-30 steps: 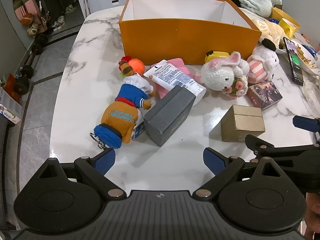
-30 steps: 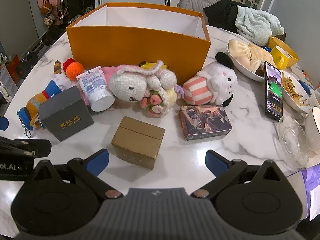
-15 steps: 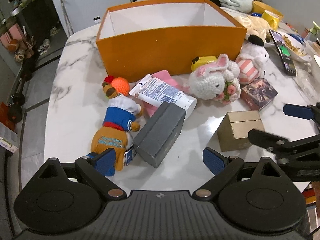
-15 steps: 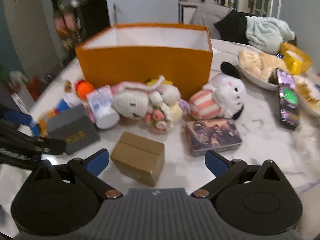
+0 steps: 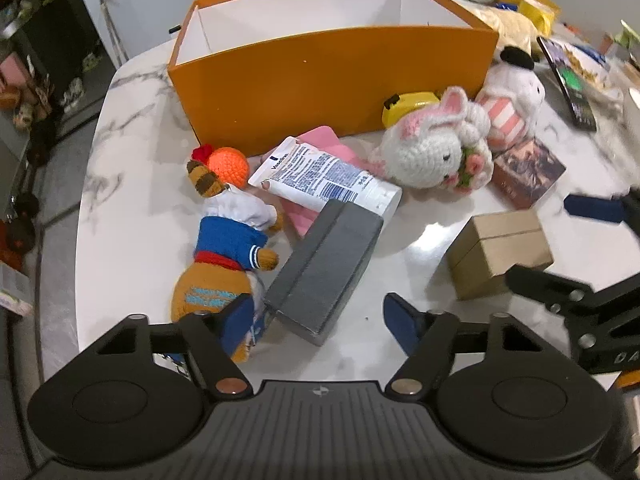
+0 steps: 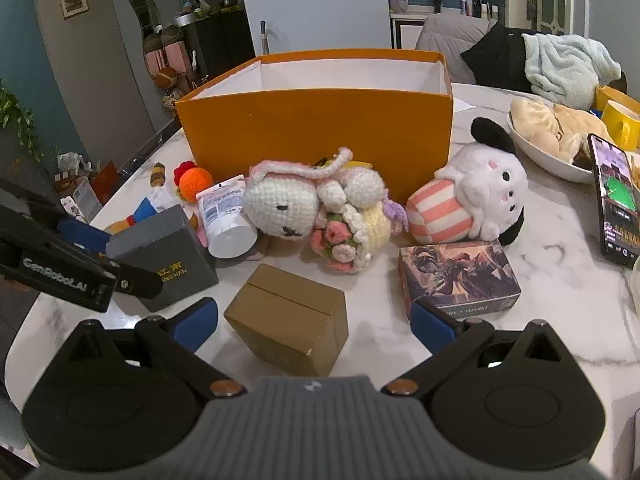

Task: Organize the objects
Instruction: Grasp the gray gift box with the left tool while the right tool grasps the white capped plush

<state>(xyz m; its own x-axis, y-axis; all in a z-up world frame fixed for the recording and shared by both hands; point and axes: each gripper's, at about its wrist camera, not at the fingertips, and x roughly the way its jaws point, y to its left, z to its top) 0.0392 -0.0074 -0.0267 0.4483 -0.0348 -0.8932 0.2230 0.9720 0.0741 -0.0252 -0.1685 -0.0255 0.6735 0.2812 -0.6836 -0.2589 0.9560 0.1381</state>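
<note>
Glossy marble table (image 5: 132, 184) bears crocheted rabbit (image 5: 430, 148), matte grey box (image 5: 324, 264).

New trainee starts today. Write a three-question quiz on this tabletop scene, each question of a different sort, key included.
1. True or false: the orange box already holds the toys.
2. Which object lies between the fingers of the right hand-held gripper? A) brown box B) lotion tube C) phone
3. What leans on the grey box's far end?

Key:
1. False; what shows of its inside is bare.
2. A, the brown box, not yet gripped.
3. The lotion tube.
</note>
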